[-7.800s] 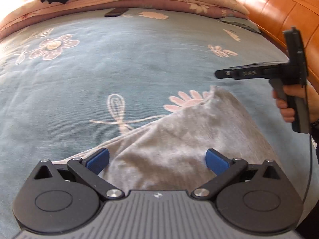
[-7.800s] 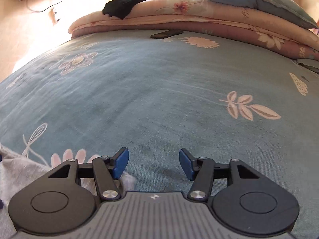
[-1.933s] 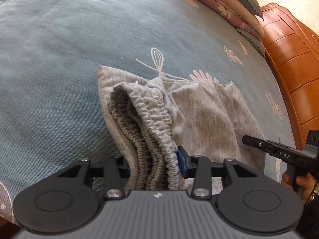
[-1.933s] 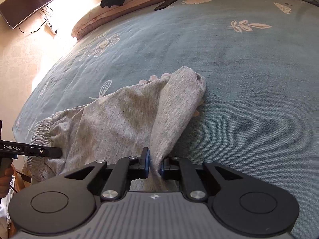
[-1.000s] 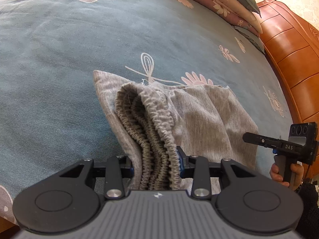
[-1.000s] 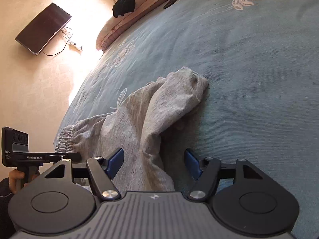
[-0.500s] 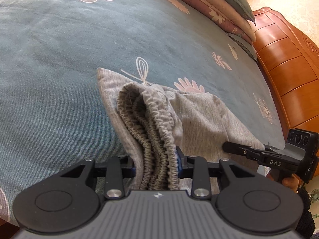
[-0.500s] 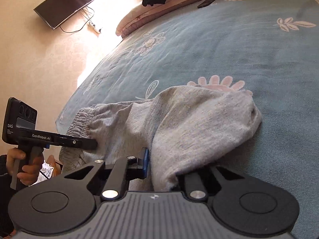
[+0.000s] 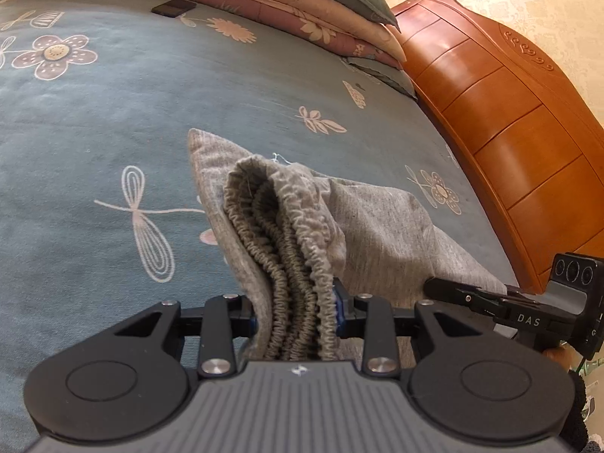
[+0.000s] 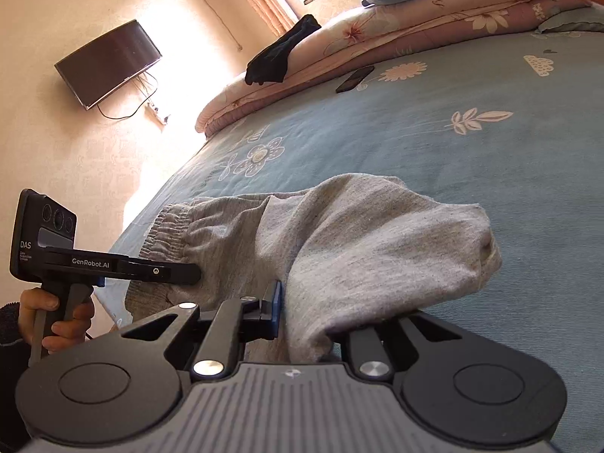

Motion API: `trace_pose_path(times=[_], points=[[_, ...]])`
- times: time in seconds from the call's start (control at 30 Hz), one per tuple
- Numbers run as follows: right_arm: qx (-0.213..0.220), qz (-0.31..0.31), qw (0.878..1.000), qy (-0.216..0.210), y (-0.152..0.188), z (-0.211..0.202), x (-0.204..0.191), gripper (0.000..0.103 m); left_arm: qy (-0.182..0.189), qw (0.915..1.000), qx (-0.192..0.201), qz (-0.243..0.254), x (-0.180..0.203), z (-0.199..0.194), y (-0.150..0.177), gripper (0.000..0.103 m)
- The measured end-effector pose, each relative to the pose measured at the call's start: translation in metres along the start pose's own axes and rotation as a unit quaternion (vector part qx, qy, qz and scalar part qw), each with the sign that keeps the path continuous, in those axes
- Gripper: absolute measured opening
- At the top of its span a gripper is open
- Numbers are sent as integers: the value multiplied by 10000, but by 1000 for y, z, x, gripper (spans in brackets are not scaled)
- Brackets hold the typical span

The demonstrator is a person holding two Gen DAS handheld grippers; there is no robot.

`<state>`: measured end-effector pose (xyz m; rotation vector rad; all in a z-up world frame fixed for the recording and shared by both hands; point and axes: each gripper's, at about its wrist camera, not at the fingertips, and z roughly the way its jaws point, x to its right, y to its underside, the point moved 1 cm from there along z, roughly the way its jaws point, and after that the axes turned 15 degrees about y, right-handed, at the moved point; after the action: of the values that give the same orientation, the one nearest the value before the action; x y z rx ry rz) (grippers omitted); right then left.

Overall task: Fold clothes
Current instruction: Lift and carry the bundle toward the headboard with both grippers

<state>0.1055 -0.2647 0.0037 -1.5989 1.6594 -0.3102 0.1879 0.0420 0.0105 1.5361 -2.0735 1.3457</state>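
Since a second ago the right gripper (image 10: 302,324) has been closing, and its jaws now pinch a fold of the grey trousers (image 10: 362,249), which then lay loose between them; both ends of the garment have come up off the blue flowered bedspread (image 10: 472,158). At the other end the left gripper (image 9: 296,319) is clamped on the bunched elastic waistband (image 9: 287,234), several gathered layers pressed between its blue pads. Between the two grips the cloth sags, its far part apparently resting on the bedspread, though the contact line is hard to see. A person's hand (image 10: 56,321) grasps the left tool's handle. Beyond lie stacked quilts (image 10: 434,15), a dark phone (image 10: 355,78) and a wooden headboard (image 9: 509,113).
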Motion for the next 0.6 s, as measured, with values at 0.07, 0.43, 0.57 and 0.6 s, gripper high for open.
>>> trace_pose_path(times=[0.07, 0.43, 0.57, 0.6], points=[[140, 116, 9996, 218, 6, -17, 15, 16, 112, 9997, -167, 166, 17, 24, -10, 32], [758, 1189, 9812, 1318, 35, -89, 124, 16, 683, 9849, -1235, 1002, 109, 184, -30, 32], [1079, 1544, 9686, 1620, 36, -104, 159, 16, 811, 9762, -1500, 1342, 142, 245, -41, 31], [1189, 1629, 9645, 1705, 36, -106, 167, 16, 834, 9740, -1557, 1421, 150, 259, -45, 31]])
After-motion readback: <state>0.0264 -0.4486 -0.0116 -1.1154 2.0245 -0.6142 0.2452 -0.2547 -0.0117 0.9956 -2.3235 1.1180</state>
